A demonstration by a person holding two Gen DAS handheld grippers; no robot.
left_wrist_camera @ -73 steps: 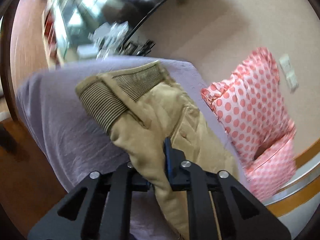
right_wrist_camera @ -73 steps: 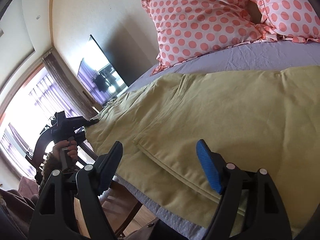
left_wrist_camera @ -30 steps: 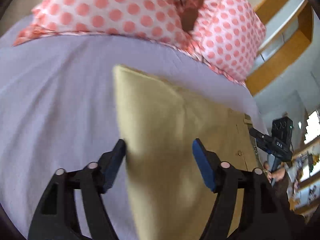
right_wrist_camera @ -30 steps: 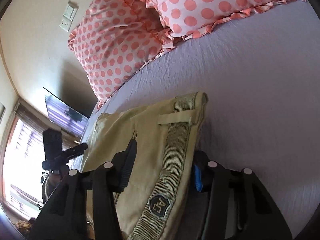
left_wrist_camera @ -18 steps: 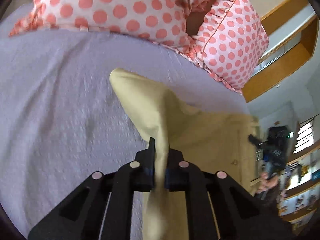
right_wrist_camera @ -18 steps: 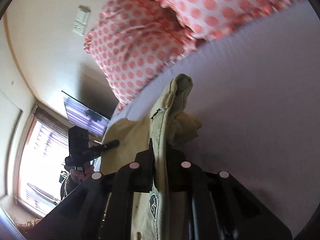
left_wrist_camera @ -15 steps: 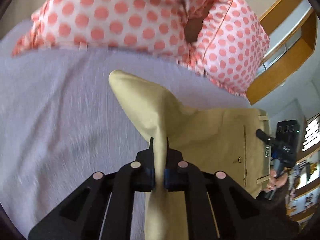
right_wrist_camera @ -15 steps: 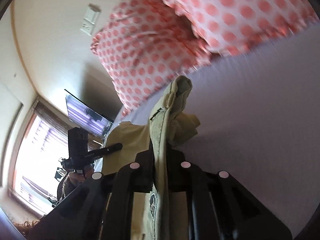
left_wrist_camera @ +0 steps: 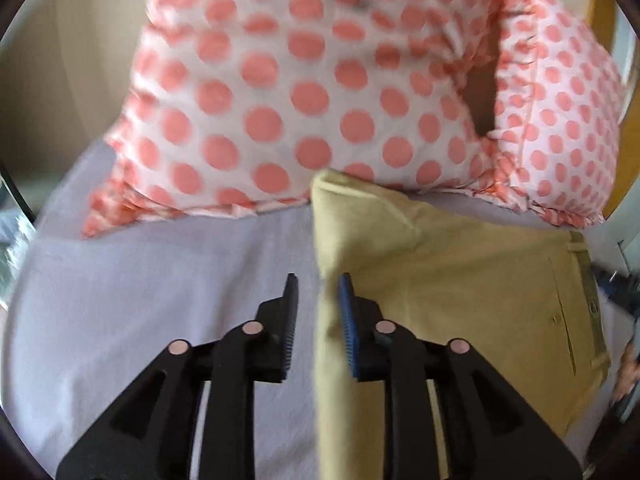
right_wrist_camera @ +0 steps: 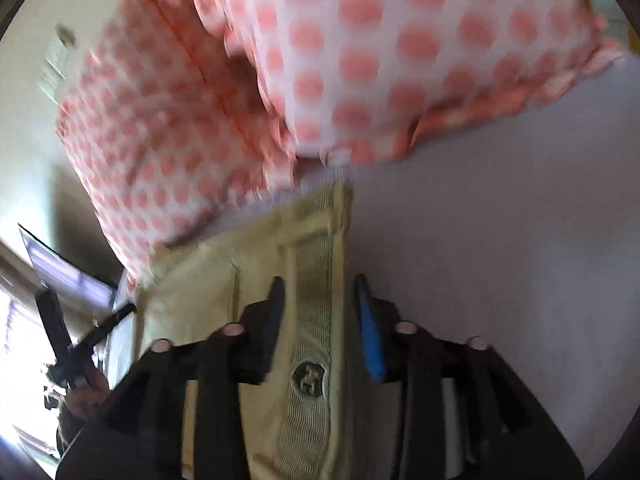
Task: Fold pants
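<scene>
The tan pants (left_wrist_camera: 460,280) lie folded on the lilac bed sheet (left_wrist_camera: 160,320), close under the polka-dot pillows. My left gripper (left_wrist_camera: 316,304) is open, its jaws a little apart over the folded left edge of the pants. In the right wrist view the ribbed waistband (right_wrist_camera: 316,280) with a round badge (right_wrist_camera: 306,380) lies flat between the jaws of my right gripper (right_wrist_camera: 320,300), which is open. The left gripper and the hand that holds it show at the far left of that view (right_wrist_camera: 68,344).
Two pink polka-dot pillows (left_wrist_camera: 300,92) (right_wrist_camera: 360,60) lean against the beige wall just beyond the pants. Bare lilac sheet (right_wrist_camera: 500,240) spreads to the right of the waistband. A wall switch (right_wrist_camera: 56,64) and a dark screen (right_wrist_camera: 60,272) are at the left.
Both grippers were shut on lifted pants fabric half a second ago. They have moved toward the pillows, the fabric now lies on the bed, and both sets of jaws have opened.
</scene>
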